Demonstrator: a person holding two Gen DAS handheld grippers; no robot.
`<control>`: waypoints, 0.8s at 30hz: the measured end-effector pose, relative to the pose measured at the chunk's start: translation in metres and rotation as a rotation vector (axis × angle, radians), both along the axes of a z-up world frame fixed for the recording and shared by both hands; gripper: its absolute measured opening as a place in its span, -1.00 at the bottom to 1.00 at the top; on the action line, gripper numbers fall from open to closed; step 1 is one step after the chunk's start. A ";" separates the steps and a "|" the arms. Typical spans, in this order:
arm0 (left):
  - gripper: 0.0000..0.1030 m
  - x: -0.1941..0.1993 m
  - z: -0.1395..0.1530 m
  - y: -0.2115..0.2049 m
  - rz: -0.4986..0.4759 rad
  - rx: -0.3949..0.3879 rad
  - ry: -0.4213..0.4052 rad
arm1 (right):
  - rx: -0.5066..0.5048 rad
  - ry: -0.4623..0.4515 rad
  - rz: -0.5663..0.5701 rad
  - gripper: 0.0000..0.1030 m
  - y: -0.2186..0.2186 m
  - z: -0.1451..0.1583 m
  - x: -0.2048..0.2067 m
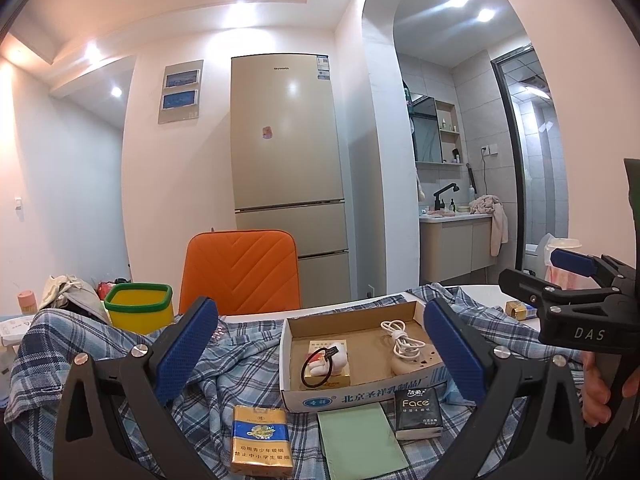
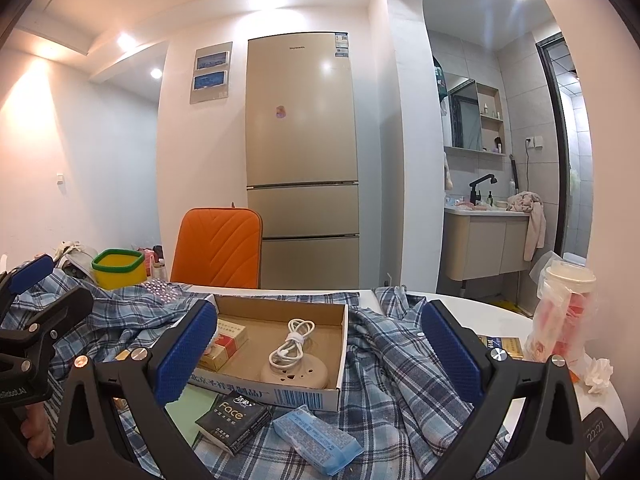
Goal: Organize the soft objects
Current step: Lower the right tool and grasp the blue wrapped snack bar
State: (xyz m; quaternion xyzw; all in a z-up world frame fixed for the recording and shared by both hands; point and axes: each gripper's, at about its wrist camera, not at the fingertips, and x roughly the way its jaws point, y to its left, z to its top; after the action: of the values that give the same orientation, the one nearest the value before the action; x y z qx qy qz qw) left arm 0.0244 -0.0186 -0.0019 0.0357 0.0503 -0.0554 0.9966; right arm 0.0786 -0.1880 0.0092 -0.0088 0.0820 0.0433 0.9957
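the plaid shirt [image 2: 400, 364] is the biggest soft thing here, spread rumpled over the table [image 2: 460, 300] and lying under nearly everything else. on it sits the shallow cardboard box [image 1: 360, 394], its long axis running left to right across my view, holding a white cable [image 1: 402, 338], a black hair tie [image 1: 318, 364] and a cigarette pack. just in front of the box lie the black tissue pack [image 2: 234, 420], touching its near wall, and the blue tissue pack [image 2: 318, 440], whose long axis slants from near the box down toward my right. my left gripper [image 1: 322, 354] and right gripper [image 2: 320, 354] both hover above the cloth, jaws spread wide, holding nothing. i judge the step in hand is picking a first soft item, probably one of the tissue packs. to do it well i'd turn the right gripper so its pads close across the blue pack's short width, come down low enough to clear the box wall, and squeeze gently, since the pack will give and the shirt beneath could bunch up and get pinched along with it.
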 end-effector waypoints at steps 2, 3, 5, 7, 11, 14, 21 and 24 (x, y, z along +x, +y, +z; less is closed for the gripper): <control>0.99 0.000 0.000 0.000 0.001 -0.001 0.000 | 0.000 0.003 -0.004 1.00 0.000 -0.002 0.001; 0.99 0.001 0.000 0.000 0.003 -0.001 0.001 | 0.003 0.006 -0.005 1.00 -0.001 -0.003 0.001; 0.99 0.002 0.000 0.001 0.005 -0.001 0.005 | 0.004 0.025 -0.001 1.00 -0.003 -0.004 0.003; 0.99 0.005 -0.001 0.002 -0.002 -0.004 0.021 | -0.001 0.059 0.002 1.00 -0.003 -0.005 0.008; 0.99 0.011 -0.002 0.006 -0.005 -0.023 0.055 | -0.026 0.174 -0.030 0.99 -0.002 -0.011 0.022; 0.99 0.014 -0.003 0.008 -0.003 -0.034 0.071 | -0.019 0.291 0.001 0.96 -0.004 -0.019 0.037; 0.99 0.014 -0.004 0.008 -0.004 -0.029 0.068 | -0.011 0.611 0.044 0.76 -0.007 -0.057 0.075; 0.99 0.014 -0.004 0.008 -0.004 -0.029 0.068 | -0.036 0.669 0.057 0.66 -0.001 -0.067 0.079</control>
State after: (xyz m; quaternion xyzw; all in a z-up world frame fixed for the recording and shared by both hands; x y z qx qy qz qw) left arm 0.0387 -0.0110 -0.0062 0.0194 0.0835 -0.0590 0.9946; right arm 0.1575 -0.1895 -0.0579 -0.0142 0.4047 0.0701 0.9117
